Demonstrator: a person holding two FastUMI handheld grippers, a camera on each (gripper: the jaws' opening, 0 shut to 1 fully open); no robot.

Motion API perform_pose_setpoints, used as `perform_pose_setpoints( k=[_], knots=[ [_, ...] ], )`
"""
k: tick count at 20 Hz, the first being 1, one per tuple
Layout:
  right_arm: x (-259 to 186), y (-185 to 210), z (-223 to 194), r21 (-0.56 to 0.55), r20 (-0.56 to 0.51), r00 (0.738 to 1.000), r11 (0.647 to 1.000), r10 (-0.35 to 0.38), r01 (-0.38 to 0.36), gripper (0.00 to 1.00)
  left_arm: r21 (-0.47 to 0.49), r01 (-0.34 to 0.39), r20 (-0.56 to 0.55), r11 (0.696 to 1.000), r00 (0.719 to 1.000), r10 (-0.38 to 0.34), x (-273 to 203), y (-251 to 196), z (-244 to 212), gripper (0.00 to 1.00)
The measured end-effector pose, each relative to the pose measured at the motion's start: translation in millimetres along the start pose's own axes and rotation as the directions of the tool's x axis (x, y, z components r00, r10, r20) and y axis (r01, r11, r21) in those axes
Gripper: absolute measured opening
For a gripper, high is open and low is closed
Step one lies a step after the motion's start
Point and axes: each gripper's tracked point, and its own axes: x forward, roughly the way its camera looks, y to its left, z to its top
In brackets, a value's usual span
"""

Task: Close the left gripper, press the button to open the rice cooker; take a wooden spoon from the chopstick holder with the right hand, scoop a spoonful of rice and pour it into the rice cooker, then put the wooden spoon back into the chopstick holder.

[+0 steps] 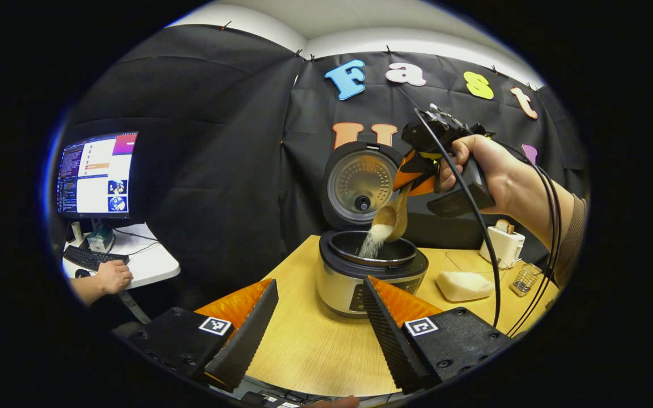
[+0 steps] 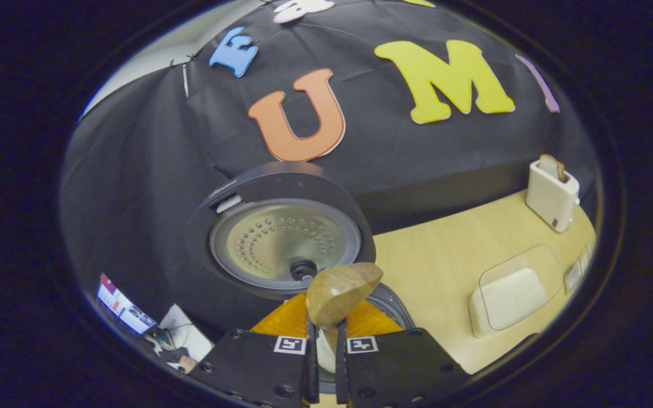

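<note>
Right gripper (image 1: 417, 175) clamped on wooden spoon (image 1: 393, 218), tipping rice (image 1: 373, 241) into open rice cooker (image 1: 369, 266). Left gripper (image 1: 318, 323) near, jaws wide apart, holding nothing.

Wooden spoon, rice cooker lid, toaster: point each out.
wooden spoon (image 1: 393, 218), left gripper view, on the tilted bowl pouring rice.
rice cooker lid (image 2: 281, 241), right gripper view, on its raised inner plate.
toaster (image 2: 550, 198), right gripper view, on its front face.

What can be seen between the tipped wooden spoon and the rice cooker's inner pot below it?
In the left gripper view, a thin stream of white rice falls from the wooden spoon into the inner pot; nothing else lies between them.
</note>
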Motion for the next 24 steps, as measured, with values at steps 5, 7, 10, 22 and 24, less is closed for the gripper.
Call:
perform_pose_setpoints(
  k=[5,7,10,22,24],
  knots=[
    [-7,14,24,-0.255,0.122,0.992,0.966,-0.006,0.038,0.11,0.007,-0.017,0.013,1.000,1.000,0.017,0,0,4,0.95],
    [-11,18,34,-0.355,0.178,0.984,0.932,-0.012,0.075,0.11,0.004,-0.016,0.016,1.000,1.000,0.016,0,-1,5,0.95],
    [-5,21,36,-0.447,0.216,0.976,0.888,-0.012,0.110,0.11,0.005,-0.009,0.019,1.000,1.000,0.009,-1,-1,4,0.95],
    [7,35,31,-0.728,0.327,0.944,0.627,-0.040,0.278,0.11,0.017,-0.011,0.022,1.000,1.000,0.011,0,-1,2,0.95],
    [2,40,33,-0.747,0.354,0.934,0.588,-0.041,0.309,0.11,0.013,-0.016,0.016,1.000,1.000,0.016,0,-1,1,0.95]
  ],
)
